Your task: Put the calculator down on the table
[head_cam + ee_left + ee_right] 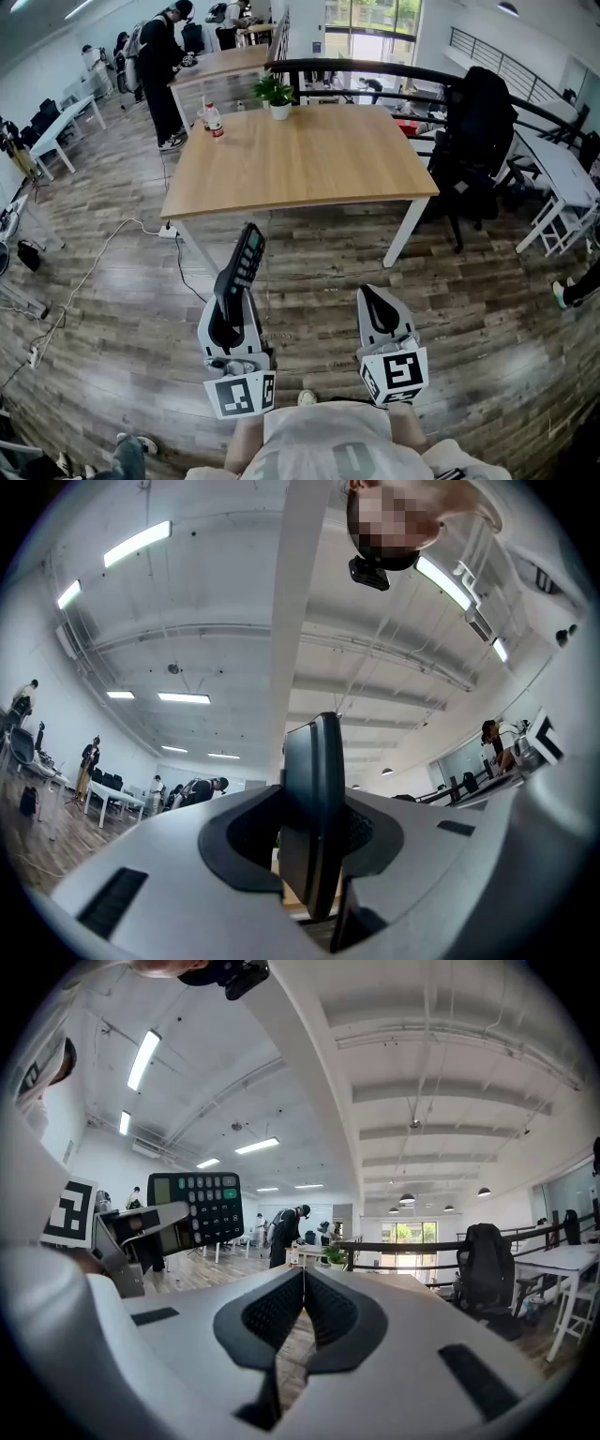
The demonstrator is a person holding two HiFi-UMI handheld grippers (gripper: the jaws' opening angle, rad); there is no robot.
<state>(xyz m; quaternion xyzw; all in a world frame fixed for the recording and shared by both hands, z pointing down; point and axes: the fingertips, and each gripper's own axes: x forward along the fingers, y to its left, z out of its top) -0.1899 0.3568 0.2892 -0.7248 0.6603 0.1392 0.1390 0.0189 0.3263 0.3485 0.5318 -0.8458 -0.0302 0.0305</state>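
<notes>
The calculator (247,255) is clamped by its lower end between the jaws of the left gripper (232,305), far end raised, over the floor (309,281) and well short of the bench (309,164). This end grip probably leaves the body free to be laid flat. The right gripper (378,302) is closed on nothing and held clear alongside.

The left gripper (234,289) and right gripper (374,294) are pale grey moulded shells, their fingers (272,1312) lined with black ribbed pads. Each bears a white cube (241,394) printed with black square markers. The person wears a light grey shirt (328,441).
</notes>
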